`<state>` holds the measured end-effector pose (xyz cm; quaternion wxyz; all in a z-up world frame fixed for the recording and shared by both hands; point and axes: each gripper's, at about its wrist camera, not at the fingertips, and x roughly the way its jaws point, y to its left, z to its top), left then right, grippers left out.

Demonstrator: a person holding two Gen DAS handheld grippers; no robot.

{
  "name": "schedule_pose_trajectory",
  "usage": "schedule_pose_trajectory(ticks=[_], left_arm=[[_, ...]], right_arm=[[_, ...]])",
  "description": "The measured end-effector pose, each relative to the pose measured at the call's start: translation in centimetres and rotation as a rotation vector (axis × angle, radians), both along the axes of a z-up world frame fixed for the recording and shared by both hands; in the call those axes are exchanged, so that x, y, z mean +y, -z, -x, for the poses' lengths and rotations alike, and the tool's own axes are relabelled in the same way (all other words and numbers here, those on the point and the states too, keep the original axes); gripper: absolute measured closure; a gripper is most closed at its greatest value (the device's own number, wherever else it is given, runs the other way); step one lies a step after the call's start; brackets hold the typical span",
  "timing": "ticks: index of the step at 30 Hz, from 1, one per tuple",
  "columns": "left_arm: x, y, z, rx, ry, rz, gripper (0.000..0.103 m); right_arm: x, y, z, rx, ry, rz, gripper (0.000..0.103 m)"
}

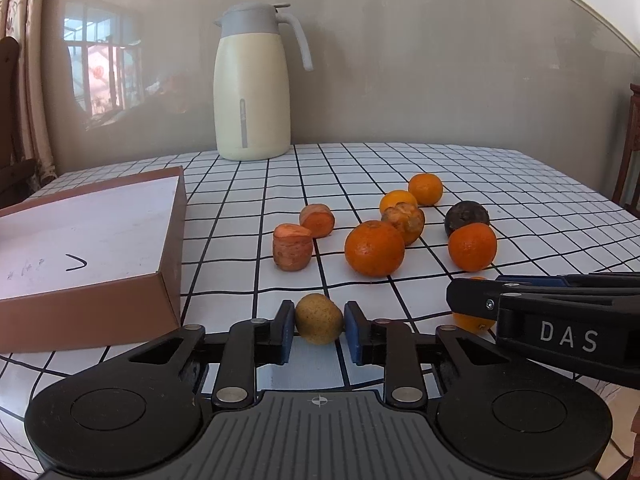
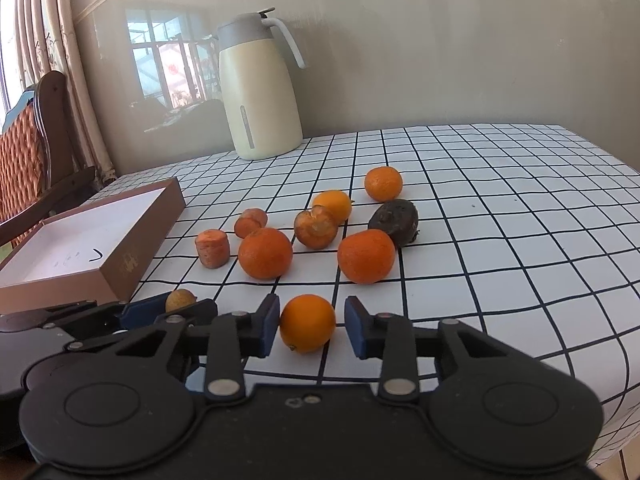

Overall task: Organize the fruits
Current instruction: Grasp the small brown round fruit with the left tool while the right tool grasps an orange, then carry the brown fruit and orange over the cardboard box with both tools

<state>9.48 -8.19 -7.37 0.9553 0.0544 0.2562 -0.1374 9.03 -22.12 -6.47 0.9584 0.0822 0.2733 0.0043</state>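
Observation:
My left gripper (image 1: pixel 319 326) has its blue pads touching both sides of a small yellow-brown fruit (image 1: pixel 319 319) on the checked table; it also shows in the right wrist view (image 2: pixel 180 300). My right gripper (image 2: pixel 311 326) straddles an orange (image 2: pixel 307 323), its left pad touching and a small gap at the right pad. Further out lie several oranges (image 1: pixel 374 248), carrot pieces (image 1: pixel 292 247) and a dark fruit (image 1: pixel 466 216). An open brown box (image 1: pixel 170 256) with a white inside stands at the left.
A cream thermos jug (image 1: pixel 252 84) stands at the back by the wall. The table's right edge (image 2: pixel 624 320) drops off. A wooden chair (image 2: pixel 36 136) stands at the far left behind the box.

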Motion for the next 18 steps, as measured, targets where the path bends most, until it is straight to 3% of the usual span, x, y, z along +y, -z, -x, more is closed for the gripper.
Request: schedule_pose_trajectory(ticks=[8,11,18], left_arm=[[0.03,0.18,0.4,-0.014,-0.007,0.012,0.077],[0.23,0.17,0.45,-0.013,-0.012,0.02,0.077],[0.28,0.23,0.77,-0.025,-0.011,0.014,0.077]], right_arm=[[0.06,0.1,0.16,-0.002,-0.007,-0.006,0.079],[-0.35,0.47,-0.17,0.02,-0.009,-0.063,0.081],[0.03,0.49,0.25,0.007,-0.012,-0.046,0.082]])
